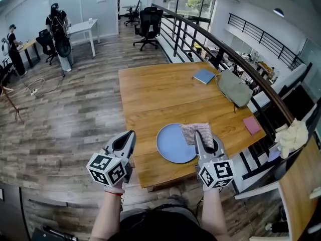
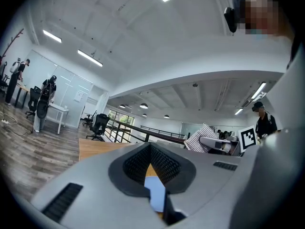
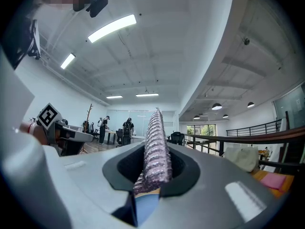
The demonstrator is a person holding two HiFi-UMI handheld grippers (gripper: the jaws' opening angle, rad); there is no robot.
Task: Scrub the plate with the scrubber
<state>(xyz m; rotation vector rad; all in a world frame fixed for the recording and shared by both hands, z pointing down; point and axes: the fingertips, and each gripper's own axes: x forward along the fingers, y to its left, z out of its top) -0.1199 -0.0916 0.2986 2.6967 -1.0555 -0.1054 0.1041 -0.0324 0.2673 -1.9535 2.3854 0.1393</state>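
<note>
Blue plate (image 1: 170, 147) lying near front edge of wooden table (image 1: 150, 94), within easy reach. Right gripper (image 1: 199, 134) clamping scrubber (image 1: 188, 131) edge-on, holding it over plate's rim, likely readying for scrubbing. Left gripper (image 1: 131, 134) staying clenched on nothing, hovering left of plate, apart, not steadying it.

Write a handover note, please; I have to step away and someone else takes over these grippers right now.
Left gripper: fingers shut, empty, held off the table's near left edge.
Right gripper: shut on the scrubber, which stands up between the fingers, over the plate's far right rim.
Plate: blue, flat on the wooden table near its front edge, nothing steadying it.
Done: scrubber is in hand. Whether any scrubbing has happened cannot be told.
Left: bring the scrubber down onto the plate and scrub it; the left gripper could probably steady the plate.
</note>
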